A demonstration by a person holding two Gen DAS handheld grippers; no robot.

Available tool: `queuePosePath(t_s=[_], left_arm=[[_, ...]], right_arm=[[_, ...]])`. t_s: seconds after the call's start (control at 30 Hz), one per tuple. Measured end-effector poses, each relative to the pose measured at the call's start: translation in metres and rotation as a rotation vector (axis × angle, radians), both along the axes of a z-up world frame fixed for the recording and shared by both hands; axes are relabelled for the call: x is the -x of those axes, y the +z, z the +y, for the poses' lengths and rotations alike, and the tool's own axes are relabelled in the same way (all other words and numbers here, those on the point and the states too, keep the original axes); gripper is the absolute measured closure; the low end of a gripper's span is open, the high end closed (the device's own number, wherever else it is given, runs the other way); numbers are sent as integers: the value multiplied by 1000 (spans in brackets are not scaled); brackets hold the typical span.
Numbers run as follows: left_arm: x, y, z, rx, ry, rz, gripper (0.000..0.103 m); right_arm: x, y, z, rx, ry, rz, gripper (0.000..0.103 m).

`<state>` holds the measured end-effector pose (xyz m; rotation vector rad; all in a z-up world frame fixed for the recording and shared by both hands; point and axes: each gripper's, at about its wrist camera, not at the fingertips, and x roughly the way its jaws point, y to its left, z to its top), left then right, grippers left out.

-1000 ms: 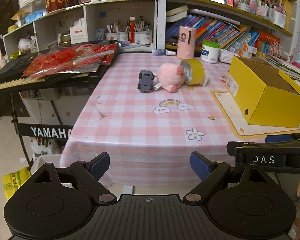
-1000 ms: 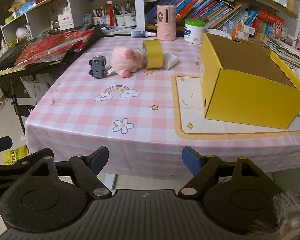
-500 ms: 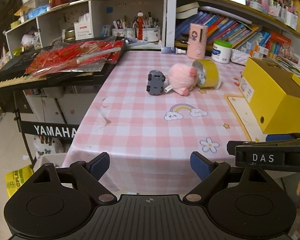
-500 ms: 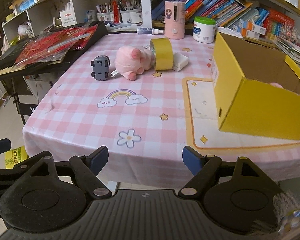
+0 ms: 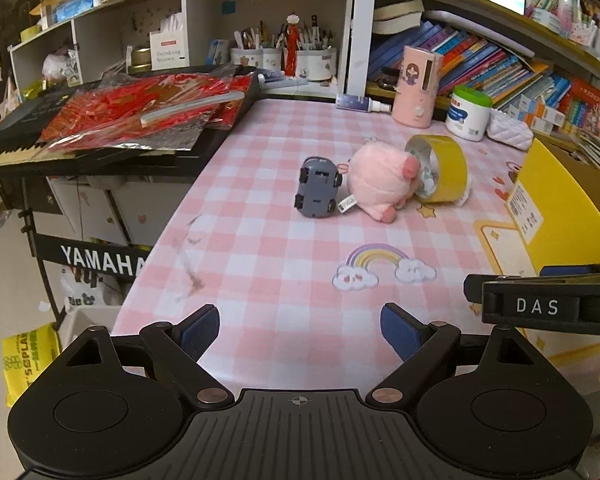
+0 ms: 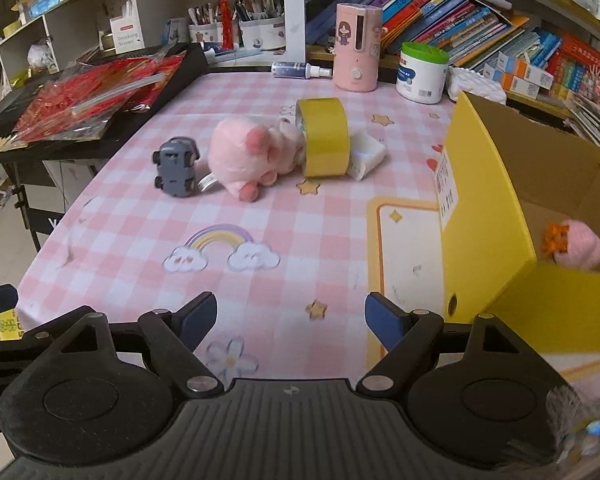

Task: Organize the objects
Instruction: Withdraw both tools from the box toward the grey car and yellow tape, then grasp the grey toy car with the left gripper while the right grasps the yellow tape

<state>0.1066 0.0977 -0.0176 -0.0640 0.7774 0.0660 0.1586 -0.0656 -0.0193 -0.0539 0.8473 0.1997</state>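
1. Toy car, grey and lying on its side, is the leftmost of the loose things on the pink checked tablecloth, near the left edge beside the black keyboard stacked with red foil packets.
2. Just right of the car lies the pink plush pig, its tag pointing toward the car and its snout against the roll of yellow tape.
3. That tape stands on its edge, and a small white box lies just beside it on the right.
4. Behind these, at the back of the table, are a pink dispenser and a white tub with a green lid.
5. Farthest right sits the open yellow box, with a pink thing inside it.
6. My left gripper hangs over the near table edge, jaws wide apart and holding nothing.
7. My right gripper is spread wide too, empty, above the cloth just left of the yellow box.
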Motion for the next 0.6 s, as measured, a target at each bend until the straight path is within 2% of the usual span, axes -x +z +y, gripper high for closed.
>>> queuePosePath(t_s=[0.47,0.6], left_arm=[[-71,1,-10,-31,39,-6,14],[-93,-1,-11,-41,41,-9,14]], right_arm=[[-82,6,-8,-1,-30,-87,23],[-111,3,-8,9,-34,-84,23]])
